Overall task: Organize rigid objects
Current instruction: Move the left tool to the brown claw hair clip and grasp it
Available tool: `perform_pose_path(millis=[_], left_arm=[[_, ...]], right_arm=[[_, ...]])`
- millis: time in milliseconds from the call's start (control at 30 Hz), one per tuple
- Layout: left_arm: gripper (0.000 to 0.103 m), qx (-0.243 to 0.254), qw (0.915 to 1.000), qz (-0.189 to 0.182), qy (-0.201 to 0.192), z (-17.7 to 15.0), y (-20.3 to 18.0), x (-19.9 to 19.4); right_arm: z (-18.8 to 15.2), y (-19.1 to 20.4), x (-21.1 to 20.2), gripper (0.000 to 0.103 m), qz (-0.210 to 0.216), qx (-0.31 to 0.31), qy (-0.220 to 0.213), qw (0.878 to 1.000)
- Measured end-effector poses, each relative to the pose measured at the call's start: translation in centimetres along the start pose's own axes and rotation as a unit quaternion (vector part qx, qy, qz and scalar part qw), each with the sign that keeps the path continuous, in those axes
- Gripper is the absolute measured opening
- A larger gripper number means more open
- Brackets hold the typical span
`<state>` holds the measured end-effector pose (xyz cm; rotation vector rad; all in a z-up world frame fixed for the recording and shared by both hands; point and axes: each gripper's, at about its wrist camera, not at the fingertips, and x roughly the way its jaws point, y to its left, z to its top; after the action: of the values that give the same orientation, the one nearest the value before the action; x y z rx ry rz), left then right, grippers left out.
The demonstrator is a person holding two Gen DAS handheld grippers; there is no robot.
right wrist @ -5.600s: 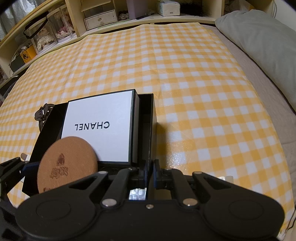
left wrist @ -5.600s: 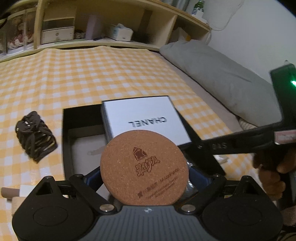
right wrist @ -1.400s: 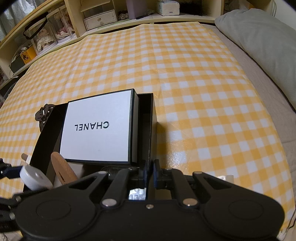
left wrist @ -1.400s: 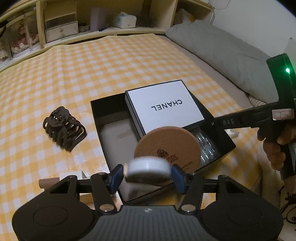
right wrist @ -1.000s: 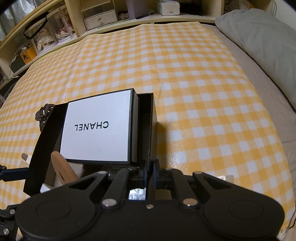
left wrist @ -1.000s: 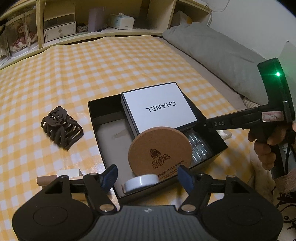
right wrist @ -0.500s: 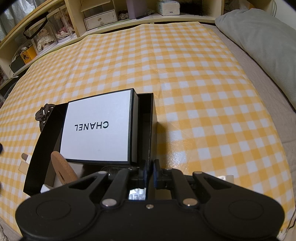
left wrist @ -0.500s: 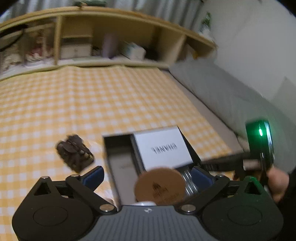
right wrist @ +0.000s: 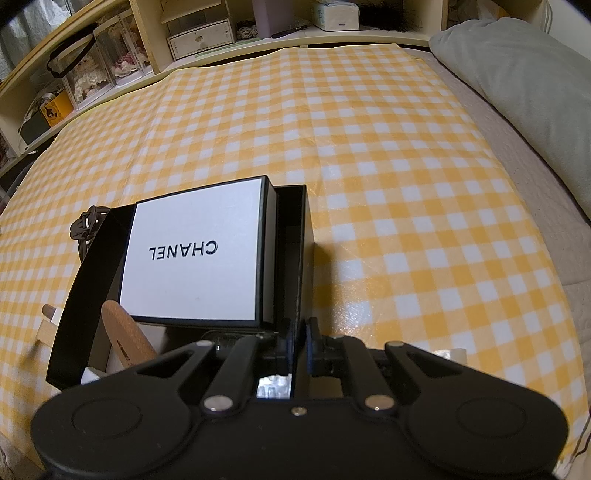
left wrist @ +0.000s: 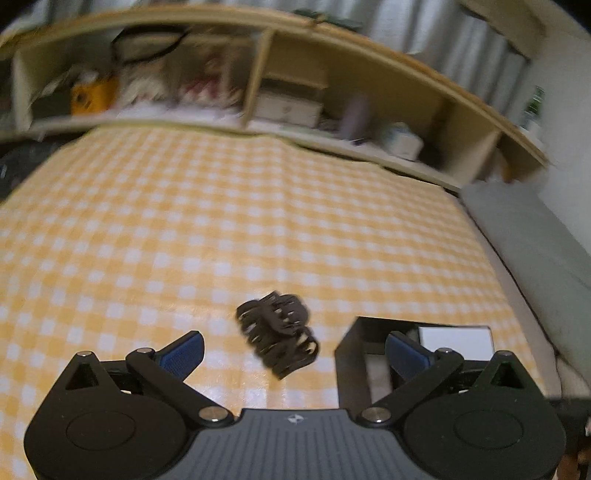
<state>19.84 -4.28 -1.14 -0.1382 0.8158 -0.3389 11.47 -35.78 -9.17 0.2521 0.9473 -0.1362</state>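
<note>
A dark brown hair claw (left wrist: 279, 341) lies on the yellow checked cloth, seen between the blue pads of my left gripper (left wrist: 293, 345), which stands wide open above it and holds nothing. To its right is a corner of the black box (left wrist: 351, 354). In the right wrist view my right gripper (right wrist: 299, 334) is shut on the right wall of the black box (right wrist: 299, 229). Inside that box are a white Chanel box (right wrist: 195, 251), a cork coaster (right wrist: 125, 336) leaning on edge, and a small white round piece (right wrist: 90, 374). The hair claw (right wrist: 86, 225) peeks out past the box's far left corner.
A wooden-handled piece (right wrist: 46, 321) lies on the cloth left of the box. A grey pillow (right wrist: 517, 74) lines the right side. Cluttered wooden shelves (right wrist: 199, 33) run along the far edge. Open checked cloth (right wrist: 351, 129) stretches beyond the box.
My left gripper let the white round piece go into the black box, opened wide, then swung left and up until it faced the hair claw. The right gripper kept still.
</note>
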Motion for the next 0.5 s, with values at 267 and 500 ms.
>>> perform_pose_path(millis=[267, 500], left_arm=[[0.089, -0.104, 0.9944, 0.006, 0.015, 1.0, 1.3, 3.2], [0.083, -0.140, 0.9890, 0.038, 0.029, 1.0, -0.3, 7.0]], right_arm=[[-0.1, 0.0, 0.0, 0.008, 0.001, 0.001, 0.000, 1.000], [-0.2, -0.1, -0.1, 0.008, 0.001, 0.002, 0.000, 1.000]])
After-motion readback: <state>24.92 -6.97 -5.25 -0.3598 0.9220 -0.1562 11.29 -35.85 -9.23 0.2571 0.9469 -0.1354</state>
